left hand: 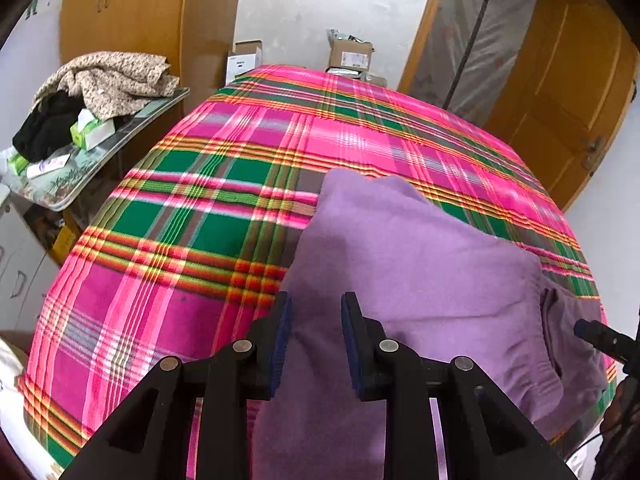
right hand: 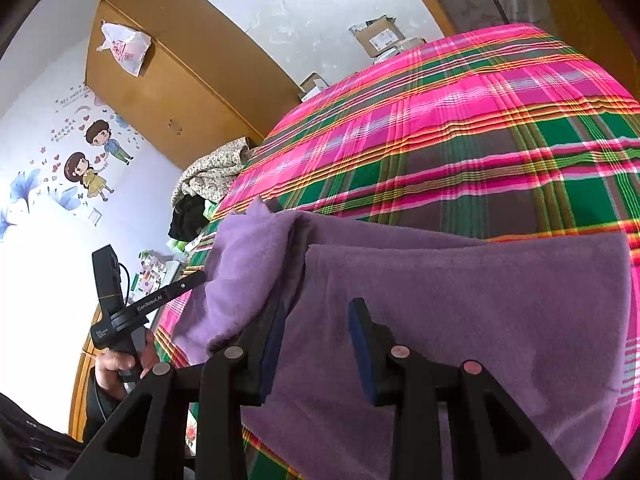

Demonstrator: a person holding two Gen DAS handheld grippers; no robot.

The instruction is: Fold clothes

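Both tongs [left hand: 316, 312] [right hand: 320, 320] released over purple garment [left hand: 420, 260] on plaid bedspread [left hand: 180, 220]; wooden wardrobe [left hand: 128, 12] behind.

**Two claw cameras, close over one bed**

Each camera sits just behind its claw, looking forward and down along the fingers. The left claw [left hand: 316, 344] view faces up the pink-and-green plaid bedspread [left hand: 224, 208]. The right claw [right hand: 318, 344] view is rolled, tilting the scene. Both see the purple fleece garment [left hand: 420, 260] just ahead, and the wooden wardrobe [right hand: 180, 92] beyond.
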